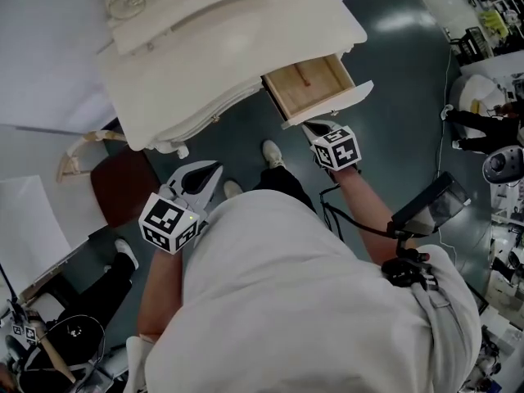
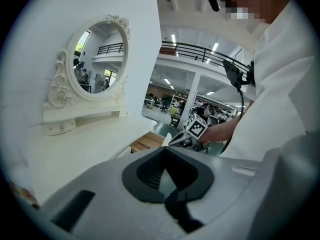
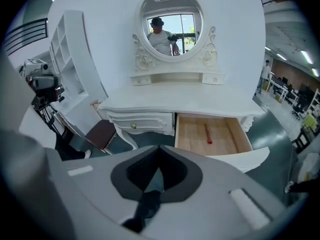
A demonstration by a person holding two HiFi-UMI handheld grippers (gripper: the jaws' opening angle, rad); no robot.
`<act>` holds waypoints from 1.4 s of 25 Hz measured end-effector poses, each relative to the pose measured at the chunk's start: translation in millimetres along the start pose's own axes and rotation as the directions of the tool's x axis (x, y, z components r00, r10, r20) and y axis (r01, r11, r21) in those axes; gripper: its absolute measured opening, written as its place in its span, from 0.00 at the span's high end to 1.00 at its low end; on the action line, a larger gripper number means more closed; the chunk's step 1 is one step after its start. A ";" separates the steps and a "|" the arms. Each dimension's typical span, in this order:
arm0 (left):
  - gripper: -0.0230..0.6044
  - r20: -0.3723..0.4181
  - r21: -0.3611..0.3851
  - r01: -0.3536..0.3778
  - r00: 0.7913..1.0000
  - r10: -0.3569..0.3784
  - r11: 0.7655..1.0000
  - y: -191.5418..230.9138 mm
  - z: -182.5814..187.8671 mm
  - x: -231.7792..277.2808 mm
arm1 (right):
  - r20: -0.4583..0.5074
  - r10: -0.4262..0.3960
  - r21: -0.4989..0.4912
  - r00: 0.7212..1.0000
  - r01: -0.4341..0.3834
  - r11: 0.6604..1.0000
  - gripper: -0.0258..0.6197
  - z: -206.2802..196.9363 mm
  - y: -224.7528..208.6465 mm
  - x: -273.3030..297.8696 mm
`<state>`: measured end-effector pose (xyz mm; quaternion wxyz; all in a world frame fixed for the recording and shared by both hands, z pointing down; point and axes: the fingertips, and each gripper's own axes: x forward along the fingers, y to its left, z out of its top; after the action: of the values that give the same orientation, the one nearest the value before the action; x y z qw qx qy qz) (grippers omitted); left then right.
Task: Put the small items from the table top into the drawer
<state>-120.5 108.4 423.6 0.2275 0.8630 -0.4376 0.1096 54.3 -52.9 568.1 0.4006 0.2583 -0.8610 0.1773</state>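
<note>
Bare wood drawer (image 3: 227,136), glossy painted table (image 3: 175,104)

- A round mirror (image 3: 171,21) in a curly white frame stands up tall at the back. A person in a dark hat shows in its glass.
- A stool with a brown seat (image 1: 123,187) sits low down on the left.
- A white shelf (image 3: 65,49) with small square holes stands against the wall on the left.
- The floor (image 1: 401,113) is dark green and shiny.
- A black railing (image 2: 200,51) runs along a high walkway far off, with long bright lights above it.
</note>
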 end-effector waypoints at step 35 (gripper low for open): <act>0.96 -0.023 -0.024 0.013 1.000 -0.013 1.000 1.9 -9.5 -6.3 | 0.043 0.157 -0.202 0.987 -0.145 0.969 0.96 31.5 98.4 -18.8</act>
<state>-125.6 116.5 430.0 0.2433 0.8617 -0.4307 0.1129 -12.0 15.7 524.4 0.3843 0.1558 -0.9029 0.1132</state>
